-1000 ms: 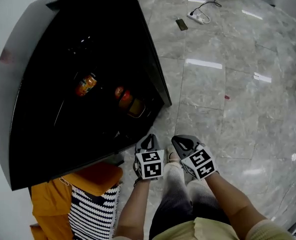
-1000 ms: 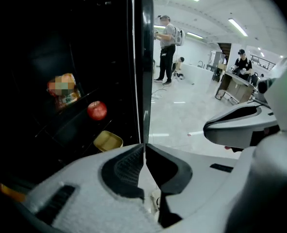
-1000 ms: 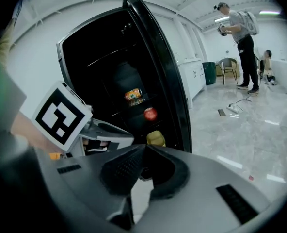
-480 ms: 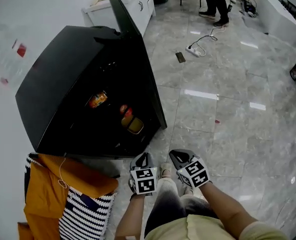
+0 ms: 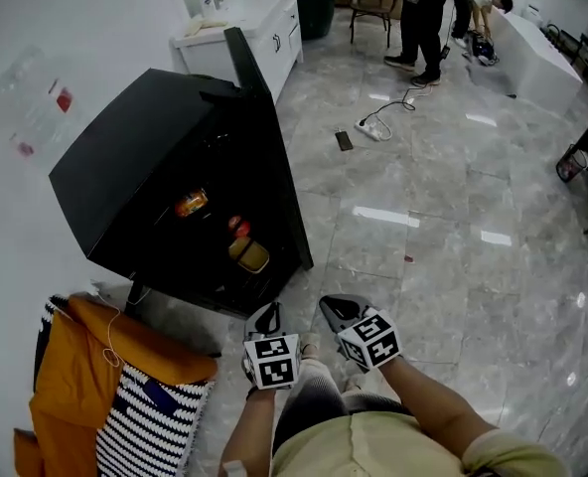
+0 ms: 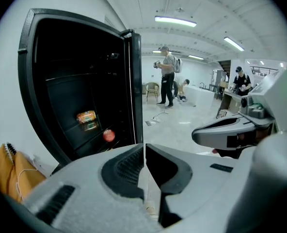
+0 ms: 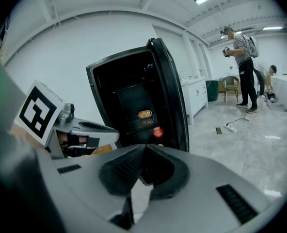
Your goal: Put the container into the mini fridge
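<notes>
The black mini fridge (image 5: pixel 165 187) stands open on the floor at the left, its door (image 5: pixel 246 68) swung back. Inside it I see an orange can (image 5: pixel 191 204), a red item (image 5: pixel 236 227) and a yellowish container (image 5: pixel 251 256) on the lower shelf. My left gripper (image 5: pixel 264 318) and right gripper (image 5: pixel 339 311) hang side by side in front of the fridge, above the person's knees. Both are shut with nothing between the jaws. In the left gripper view the shut jaws of the left gripper (image 6: pixel 143 147) point at the fridge interior (image 6: pixel 80 96); the right gripper (image 7: pixel 144 147) points there too.
An orange jacket (image 5: pixel 75 386) and a striped bag (image 5: pixel 150 430) lie left of the person's legs. A white cabinet (image 5: pixel 264 23) stands behind the fridge. A power strip with cable (image 5: pixel 373 125) and a dark flat object (image 5: pixel 344 140) lie on the grey tiles. People (image 5: pixel 423 13) stand far back.
The head view has pulled back and up, so the fridge looks smaller and more of the room shows. Both grippers stay shut and close together in front of the fridge.
</notes>
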A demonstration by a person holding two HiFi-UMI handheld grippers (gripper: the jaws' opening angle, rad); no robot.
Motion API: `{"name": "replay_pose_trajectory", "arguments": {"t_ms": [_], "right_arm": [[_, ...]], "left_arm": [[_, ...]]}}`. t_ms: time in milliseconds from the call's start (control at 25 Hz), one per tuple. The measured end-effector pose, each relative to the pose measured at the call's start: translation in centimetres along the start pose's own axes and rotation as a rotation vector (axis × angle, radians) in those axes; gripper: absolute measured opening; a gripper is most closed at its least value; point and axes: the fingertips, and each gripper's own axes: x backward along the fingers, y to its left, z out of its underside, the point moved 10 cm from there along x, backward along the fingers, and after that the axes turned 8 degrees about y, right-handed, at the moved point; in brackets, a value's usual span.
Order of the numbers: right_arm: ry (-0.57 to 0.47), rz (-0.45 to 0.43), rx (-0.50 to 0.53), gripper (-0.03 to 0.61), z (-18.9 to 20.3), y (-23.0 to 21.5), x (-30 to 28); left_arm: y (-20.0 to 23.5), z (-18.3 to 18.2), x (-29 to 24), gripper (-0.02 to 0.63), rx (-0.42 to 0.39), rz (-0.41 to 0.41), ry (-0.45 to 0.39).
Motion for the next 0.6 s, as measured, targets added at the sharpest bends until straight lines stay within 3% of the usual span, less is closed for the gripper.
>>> {"name": "replay_pose_trajectory", "arguments": {"t_ms": [400,600], "right_arm": [[-0.108,-0.037,0.003,0.031,-1.9,1.4,4.1],[-0.116,-0.038,0.006,0.031,-1.7,1.9,5.5]], "left_arm": [[-3.0,-2.0,5.6,0.035,0.044,-0.042,-0.161],[-4.1,-1.9,7.4,0.035,0.053,-0.044,-0.19]]}}
